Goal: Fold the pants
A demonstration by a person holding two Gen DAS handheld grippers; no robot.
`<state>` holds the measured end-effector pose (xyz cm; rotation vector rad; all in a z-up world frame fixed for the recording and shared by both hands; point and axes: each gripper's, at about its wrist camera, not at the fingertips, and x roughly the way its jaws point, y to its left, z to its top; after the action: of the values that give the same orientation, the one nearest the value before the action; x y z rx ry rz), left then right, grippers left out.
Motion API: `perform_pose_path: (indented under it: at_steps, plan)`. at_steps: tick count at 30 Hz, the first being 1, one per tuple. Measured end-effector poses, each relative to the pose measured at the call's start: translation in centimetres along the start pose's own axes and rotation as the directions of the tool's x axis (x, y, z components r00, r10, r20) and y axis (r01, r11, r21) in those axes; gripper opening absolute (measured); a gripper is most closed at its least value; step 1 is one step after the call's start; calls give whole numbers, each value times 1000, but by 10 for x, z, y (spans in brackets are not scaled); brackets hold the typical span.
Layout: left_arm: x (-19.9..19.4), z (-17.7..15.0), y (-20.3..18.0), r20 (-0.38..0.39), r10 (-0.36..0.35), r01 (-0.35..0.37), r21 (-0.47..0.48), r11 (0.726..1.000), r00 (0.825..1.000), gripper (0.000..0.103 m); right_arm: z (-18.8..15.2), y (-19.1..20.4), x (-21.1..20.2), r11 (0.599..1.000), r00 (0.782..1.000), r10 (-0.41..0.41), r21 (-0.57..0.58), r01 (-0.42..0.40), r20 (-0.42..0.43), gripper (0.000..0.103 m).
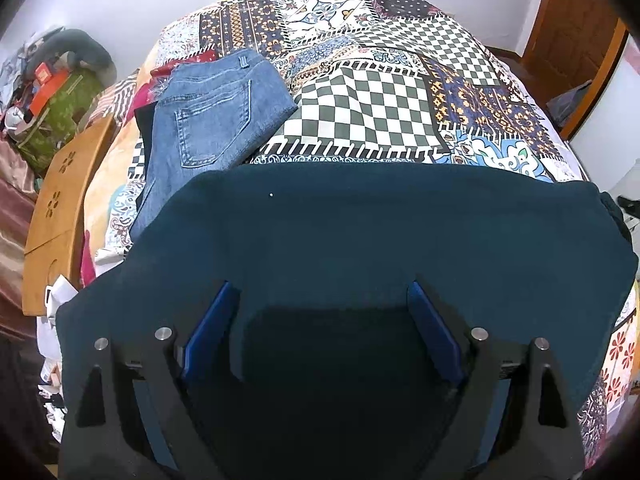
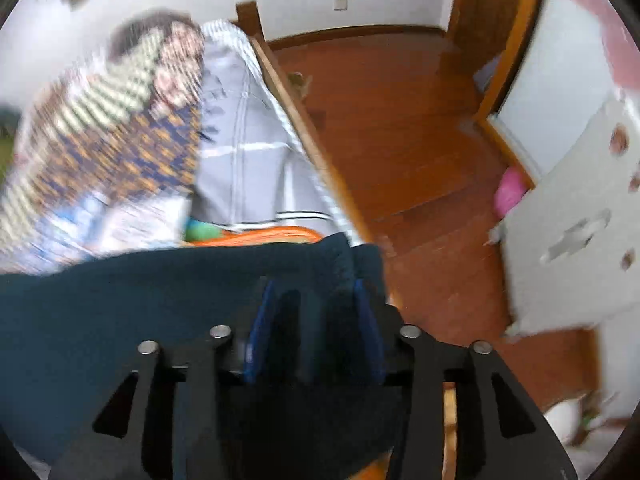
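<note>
Dark teal soft knit pants (image 1: 360, 240) fill the lower half of the left view, spread flat on the patchwork-print bedspread (image 1: 360, 104). Left tool (image 1: 320, 300) hovers over them, fingers wide apart, nothing held. Right tool (image 2: 316, 300), blurred view, fingers partly apart with the fabric edge (image 2: 352, 264) bunched between them; can't tell if it's clamped. Folded blue denim jeans (image 1: 212, 112) sit upper left. Judgement: fabric light, limp, drapey, not slippery; best pinched at corners or hem edges, both sides together, or it sags.
</note>
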<state>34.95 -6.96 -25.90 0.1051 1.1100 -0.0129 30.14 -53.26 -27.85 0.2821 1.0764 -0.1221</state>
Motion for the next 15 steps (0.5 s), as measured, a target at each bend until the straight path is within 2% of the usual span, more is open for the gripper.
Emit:
perform_pose_path:
  at_steps: [4,6,9,13,15]
  plan:
    - [-4,-5,-4,23,23,-24,18,1000,999,89,-16,6,-37,994,995,90,60,-92,33,48]
    - [-5,-7,-5,27,21,-22,19,1000,999,89,-30,10,-47,990,992,116,81,-119,41,59]
    - [-5,-9,-3,25,2,-2,7,1000,1000,89,-52,18,-47,972,980,199,123,-199,11,61]
    - [-4,-9,-1,20,-16,16,-5,1000,1000,89,-80,13,-36,945,971,241,229,-232,-11,61]
    - [-4,-10,-1,23,-19,20,-5,1000,1000,89,-91,2,-29,919,965,260,311,-244,-12,61]
